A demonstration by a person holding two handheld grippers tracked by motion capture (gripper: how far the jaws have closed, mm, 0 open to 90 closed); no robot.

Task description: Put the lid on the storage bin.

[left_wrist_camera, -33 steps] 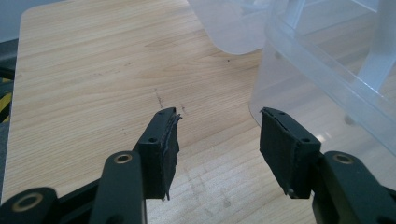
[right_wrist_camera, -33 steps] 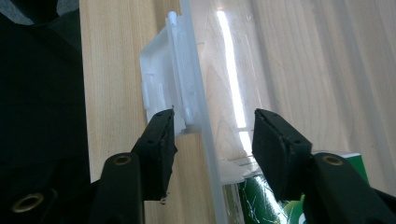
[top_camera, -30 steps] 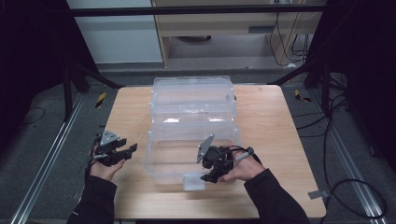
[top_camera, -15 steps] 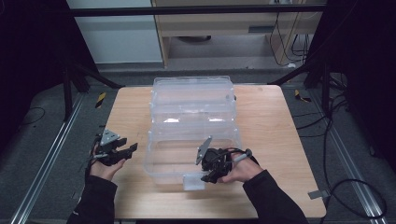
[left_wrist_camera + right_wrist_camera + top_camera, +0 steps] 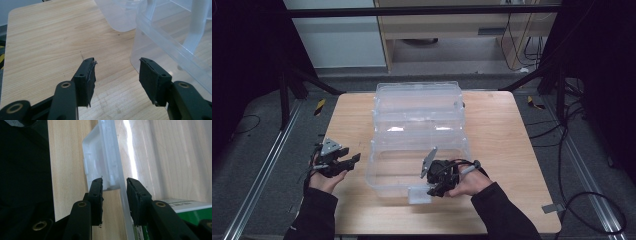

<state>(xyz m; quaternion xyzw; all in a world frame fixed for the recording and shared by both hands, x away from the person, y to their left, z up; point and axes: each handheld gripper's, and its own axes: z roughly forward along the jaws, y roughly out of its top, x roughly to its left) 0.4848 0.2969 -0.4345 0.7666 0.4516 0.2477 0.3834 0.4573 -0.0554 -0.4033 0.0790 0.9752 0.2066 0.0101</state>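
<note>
A clear plastic storage box [image 5: 377, 165] stands in the middle of the wooden table, its lid [image 5: 417, 97] folded back behind it. A white latch [image 5: 418, 195] hangs on its front wall. My right gripper [image 5: 432, 190] is at that wall beside the latch. In the right gripper view its jaws [image 5: 115, 185] straddle the thin clear wall [image 5: 124, 205] just below the latch [image 5: 97, 152], with a small gap on each side, so it is open. My left gripper [image 5: 353, 160] rests open left of the box, its jaws [image 5: 117, 72] holding nothing, near the box corner [image 5: 150, 47].
A green and white carton [image 5: 180, 207] shows at the lower right of the right gripper view, behind the clear wall. Bare wood [image 5: 497, 130] lies right of the box and on its left [image 5: 50, 37]. The table's front edge [image 5: 447, 233] is close to both hands.
My right gripper has edged a little down towards the box's front wall and latch. The left gripper has stayed where it was.
</note>
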